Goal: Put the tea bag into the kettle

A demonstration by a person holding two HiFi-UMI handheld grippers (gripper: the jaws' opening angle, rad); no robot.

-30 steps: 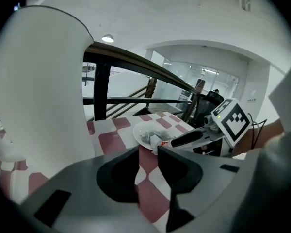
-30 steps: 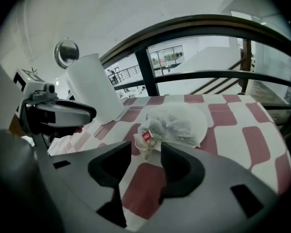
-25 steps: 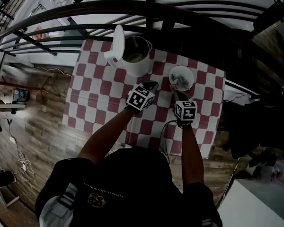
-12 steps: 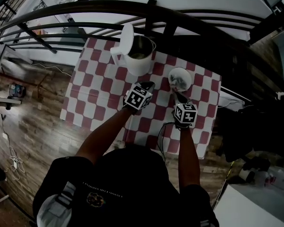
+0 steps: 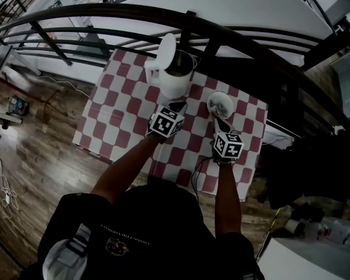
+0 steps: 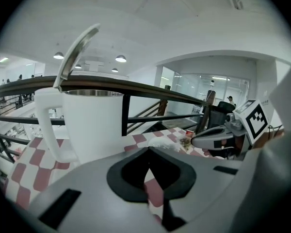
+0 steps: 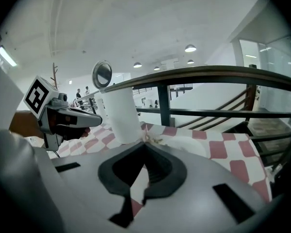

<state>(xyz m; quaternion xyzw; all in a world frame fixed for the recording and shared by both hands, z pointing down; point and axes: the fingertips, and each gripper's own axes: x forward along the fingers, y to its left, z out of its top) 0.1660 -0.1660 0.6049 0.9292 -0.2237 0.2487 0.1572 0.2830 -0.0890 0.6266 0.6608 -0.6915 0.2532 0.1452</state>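
Seen from above, a worktop (image 5: 114,118) under a red-and-white chequered cloth stands against a dark metal railing (image 5: 105,13). A tall white plastic kettle (image 5: 176,81) with a steel rim sits at the worktop's 12 o'clock edge. Its hinged lid (image 5: 166,48) is tipped fully back and its mouth is open. At about 3 o'clock from the kettle, near it but apart, is a small round white dish (image 5: 212,100).

Your right tongs (image 7: 145,144) point toward 12 o'clock, with the tips at the dish's near rim. The jaws are closed tip to tip. A thin pinkish-tan scrap, either the small paper tea bag (image 7: 149,138) or its tag, stands right where they meet. They appear to be pinching it, though the hold is too small to confirm. Your left tongs (image 6: 148,150) are closed on nothing and hover just at 6 o'clock of the kettle's body, with the handle at their 10 o'clock.

Expect the tea bag to be nearly weightless, soft and limp — it will dangle and swing, and its thin paper tears if crushed or snagged. The best hold is likely the tag or the top fold, not the filled pouch. The kettle's mouth lies at roughly 10 o'clock from the dish, so the bag would need lifting clear of the tall wall before release.
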